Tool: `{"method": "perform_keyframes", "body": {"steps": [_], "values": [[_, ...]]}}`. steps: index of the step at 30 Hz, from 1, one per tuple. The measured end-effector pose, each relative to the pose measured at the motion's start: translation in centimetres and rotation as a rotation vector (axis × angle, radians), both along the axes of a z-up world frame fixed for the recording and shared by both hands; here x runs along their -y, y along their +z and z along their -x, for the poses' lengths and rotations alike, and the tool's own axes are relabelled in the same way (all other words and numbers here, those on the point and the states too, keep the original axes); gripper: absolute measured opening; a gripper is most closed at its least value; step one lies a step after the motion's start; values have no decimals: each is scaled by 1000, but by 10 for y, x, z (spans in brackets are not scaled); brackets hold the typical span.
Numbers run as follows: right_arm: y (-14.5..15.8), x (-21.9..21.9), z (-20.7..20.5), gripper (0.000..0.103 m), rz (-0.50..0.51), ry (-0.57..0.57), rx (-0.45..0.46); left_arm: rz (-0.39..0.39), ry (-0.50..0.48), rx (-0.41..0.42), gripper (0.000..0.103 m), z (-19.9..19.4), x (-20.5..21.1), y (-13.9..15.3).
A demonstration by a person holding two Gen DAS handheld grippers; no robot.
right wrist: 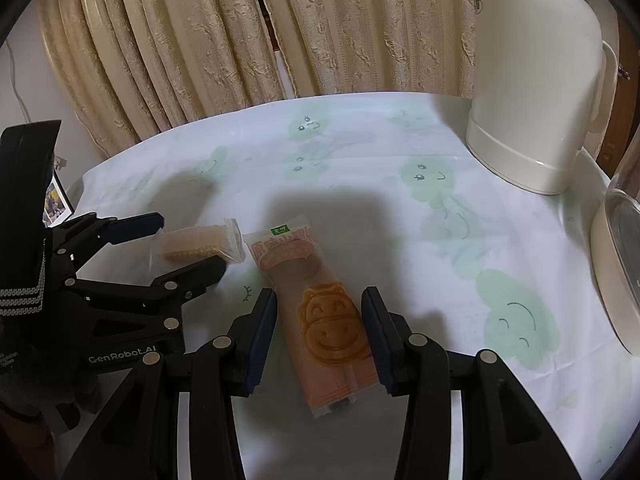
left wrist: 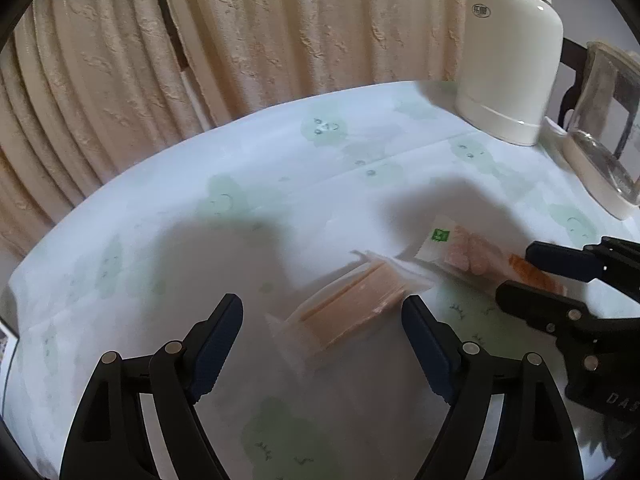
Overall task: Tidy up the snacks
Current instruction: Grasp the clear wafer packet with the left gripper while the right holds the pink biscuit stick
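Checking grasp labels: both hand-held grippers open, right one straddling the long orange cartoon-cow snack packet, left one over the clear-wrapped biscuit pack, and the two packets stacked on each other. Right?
Not stacked. The right wrist view shows the long orange cartoon-cow snack packet and the clear-wrapped biscuit pack lying side by side on the pale green-patterned tablecloth. The rest holds: right hand-held gripper and left hand-held gripper are open as described.
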State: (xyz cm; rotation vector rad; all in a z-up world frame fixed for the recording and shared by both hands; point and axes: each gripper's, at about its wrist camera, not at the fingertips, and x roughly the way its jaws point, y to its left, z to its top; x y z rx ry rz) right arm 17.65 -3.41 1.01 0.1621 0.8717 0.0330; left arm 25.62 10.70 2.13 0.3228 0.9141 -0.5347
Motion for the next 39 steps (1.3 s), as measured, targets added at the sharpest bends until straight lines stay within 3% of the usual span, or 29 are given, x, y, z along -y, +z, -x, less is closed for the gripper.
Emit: {"method": "perform_keyframes", "body": {"steps": [2,5,9,13,21,26,35,39], "values": [[0,0,0,42,-2,1,0,21,-6,-22,82,-2,0,-1],[0,-1,0,44,-3,4,1,81,-14,-66,68,-3,-2,-1],[0,-1,0,46,-5,10,1,84,-18,-56,55,5,0,1],[0,-1,1,47,-8,9,2,79,11,-62,50,11,-1,2],[0,-2,1,46,-9,8,2,34,48,-61,48,36,-3,5],[0,-2,1,46,-12,8,2,39,64,-58,48,30,-3,6],[0,-3,0,47,-5,8,1,78,-1,-50,55,16,4,1],[0,-3,0,44,12,6,-2,90,4,-39,44,19,3,1]]}}
